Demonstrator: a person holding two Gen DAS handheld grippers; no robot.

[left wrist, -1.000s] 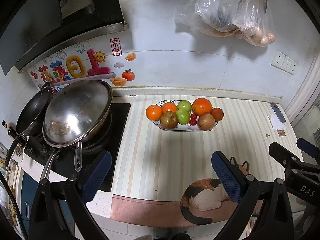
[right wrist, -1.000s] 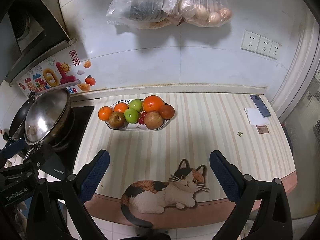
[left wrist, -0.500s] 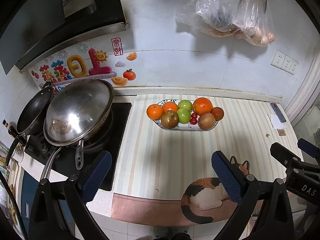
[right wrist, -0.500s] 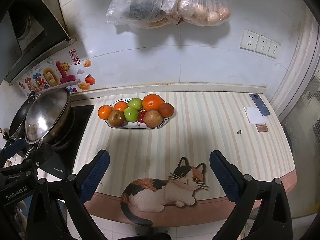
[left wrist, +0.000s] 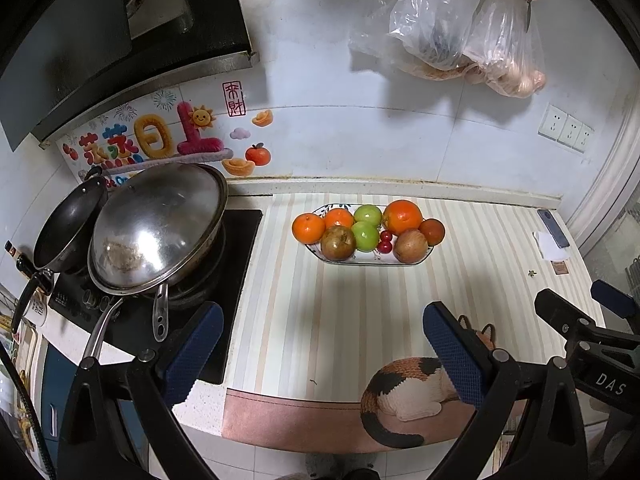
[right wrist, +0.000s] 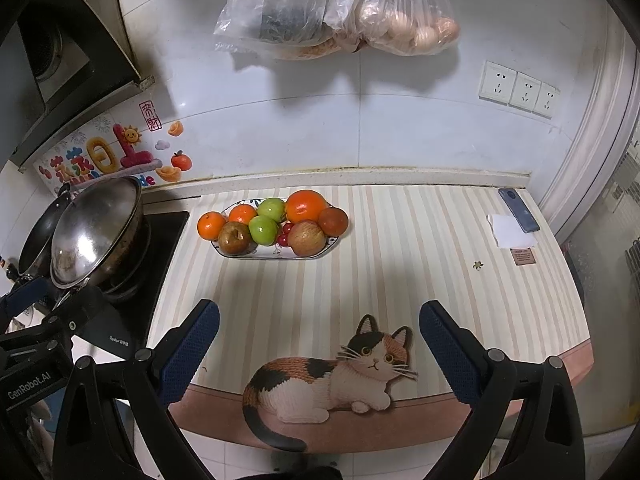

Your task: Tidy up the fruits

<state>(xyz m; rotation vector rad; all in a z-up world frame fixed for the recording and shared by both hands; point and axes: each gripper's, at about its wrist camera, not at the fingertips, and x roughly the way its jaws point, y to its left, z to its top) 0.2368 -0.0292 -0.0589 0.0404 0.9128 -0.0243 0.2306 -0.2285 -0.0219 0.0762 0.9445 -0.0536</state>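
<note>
Left hand-held gripper (left wrist: 320, 344): black frame, blue knurled pads, fingers spread wide with nothing between them; held above the near tabletop edge, well apart from the fruit.
Right hand-held gripper (right wrist: 320, 344): same build, fingers likewise wide apart and holding nothing, over the cat picture (right wrist: 332, 376) printed on the mat.
Tabletop (right wrist: 400, 280): covered by a smooth mat with pale lengthwise stripes and a pinkish near border.
Fruit plate (right wrist: 276, 255): shallow, elongated, patterned ceramic; long axis runs left to right, parallel to the back wall; sits toward the rear of the tabletop.
Fruits (right wrist: 272, 224): round, glossy oranges, two green apples, brownish apples, small red cherries, all heaped touching on the plate.
Wok (left wrist: 156, 232): polished steel, domed, on the black stove at left.
Plastic bags (right wrist: 340, 8): clear, crinkled, hanging on the tiled wall.
</note>
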